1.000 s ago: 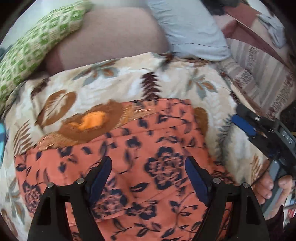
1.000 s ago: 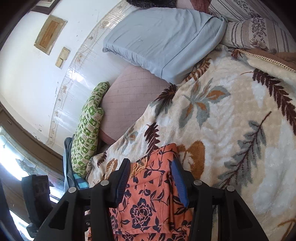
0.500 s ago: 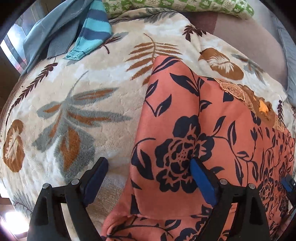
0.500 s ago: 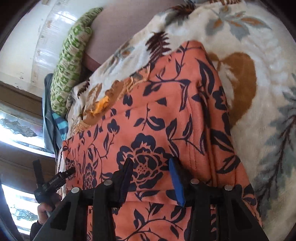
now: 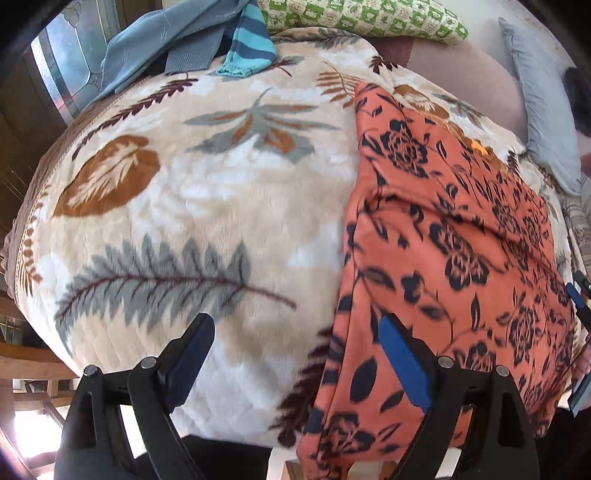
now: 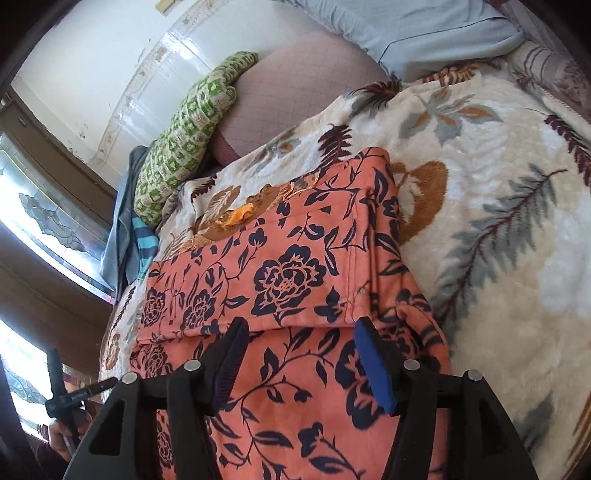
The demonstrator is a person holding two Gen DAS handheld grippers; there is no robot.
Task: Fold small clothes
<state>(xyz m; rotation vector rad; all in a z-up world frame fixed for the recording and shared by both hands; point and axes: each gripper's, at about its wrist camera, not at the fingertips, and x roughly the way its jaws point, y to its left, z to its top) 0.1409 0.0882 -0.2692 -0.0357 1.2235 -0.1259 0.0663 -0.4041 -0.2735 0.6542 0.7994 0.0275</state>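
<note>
An orange garment with dark blue flowers (image 5: 454,229) lies folded on a leaf-print blanket (image 5: 207,206). My left gripper (image 5: 295,358) is open, pointing steeply down at the bed's front edge and straddling the garment's left edge. Its right finger is over the cloth and its left finger over the blanket. My right gripper (image 6: 301,360) hovers over the orange garment (image 6: 288,273) just short of a folded edge. Its jaws are opening, and the cloth lies beneath them, not pinched. The left gripper (image 6: 70,398) shows far left in a hand. The right gripper (image 5: 578,295) shows at the right edge.
A green patterned cushion (image 6: 184,140), a pink pillow (image 6: 295,88) and a pale blue pillow (image 6: 417,33) line the wall. Blue clothes and a striped piece (image 5: 243,48) lie at the blanket's far corner. Wooden furniture (image 5: 33,362) stands below the bed's edge.
The left gripper swept from the garment's middle to its left edge by the bed's front and spread a little. The right gripper's jaws widened over the folded cloth.
</note>
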